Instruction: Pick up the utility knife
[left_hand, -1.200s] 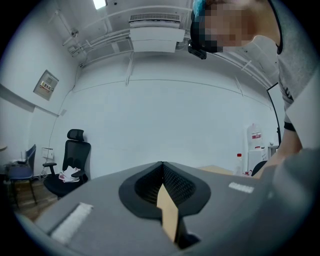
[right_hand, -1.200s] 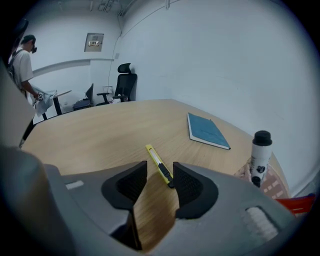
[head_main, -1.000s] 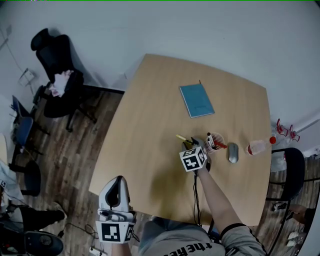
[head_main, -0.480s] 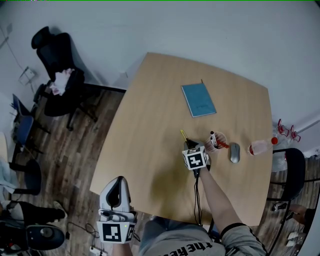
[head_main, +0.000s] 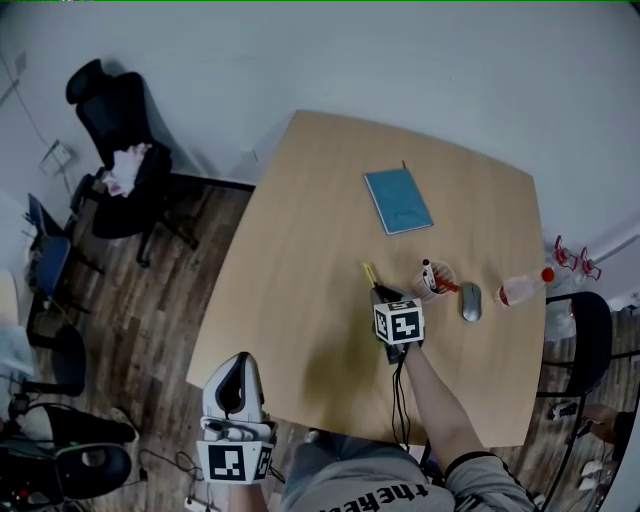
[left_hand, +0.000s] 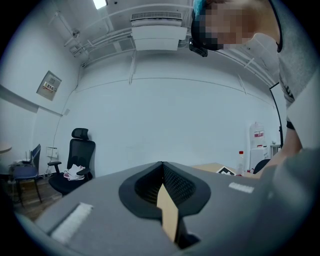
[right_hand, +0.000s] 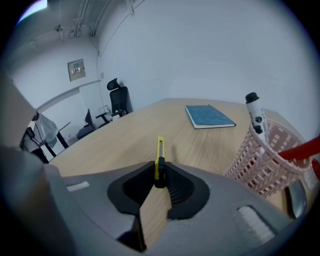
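The utility knife (head_main: 369, 275) is slim and yellow with a black slider. It points away from me just above the wooden table (head_main: 300, 250), its rear end pinched in my right gripper (head_main: 381, 294). The right gripper view shows the knife (right_hand: 160, 150) sticking out forward, with the right gripper (right_hand: 159, 176) shut on it, pads pressing both sides. My left gripper (head_main: 232, 365) hangs off the table's near left corner, over the floor, away from the knife. In its own view the left gripper (left_hand: 162, 169) holds nothing and its jaws meet at the tips.
A pink mesh pen cup (head_main: 433, 282) with a marker and a red tool stands close to the right of the knife. Beyond it lie a grey mouse (head_main: 469, 301) and a bottle (head_main: 520, 291). A blue notebook (head_main: 398, 200) lies farther back. A black office chair (head_main: 120, 150) stands at left.
My right gripper has closed on the knife, rolled and lifted slightly; the knife has swung from pointing left to pointing away. The left gripper has stayed put.
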